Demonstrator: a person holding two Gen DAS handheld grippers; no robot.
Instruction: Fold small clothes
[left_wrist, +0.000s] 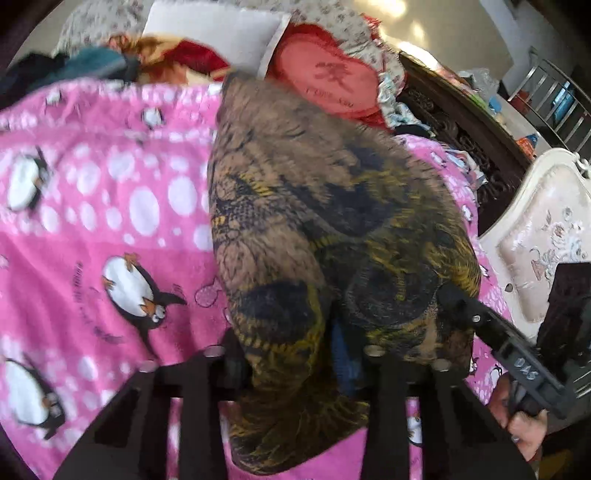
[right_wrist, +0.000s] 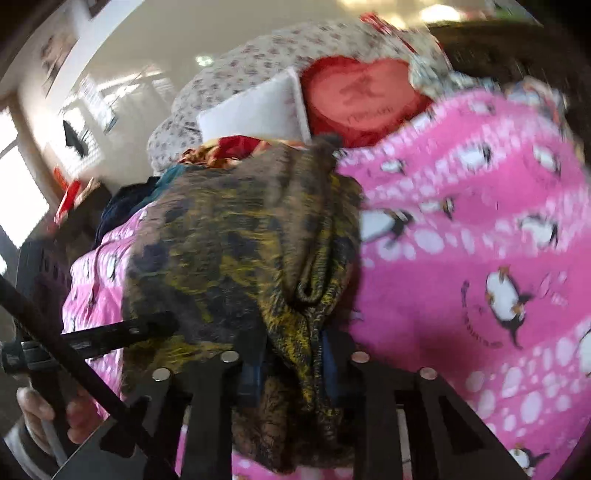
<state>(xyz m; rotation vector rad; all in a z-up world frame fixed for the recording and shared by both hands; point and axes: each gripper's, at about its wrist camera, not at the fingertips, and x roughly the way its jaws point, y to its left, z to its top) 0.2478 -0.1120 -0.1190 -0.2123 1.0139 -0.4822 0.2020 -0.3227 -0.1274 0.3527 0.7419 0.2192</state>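
left gripper: clamped on near edge of brown-yellow garment
right gripper: clamped on a bunched fold of the same garment, right of the left one
garment: lifted, stretched between both grippers over pink penguin blanket
far: red heart cushion, white pillow

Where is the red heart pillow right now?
The red heart pillow lies at the bed's far end in both views, beside the white pillow, beyond the pink penguin blanket.
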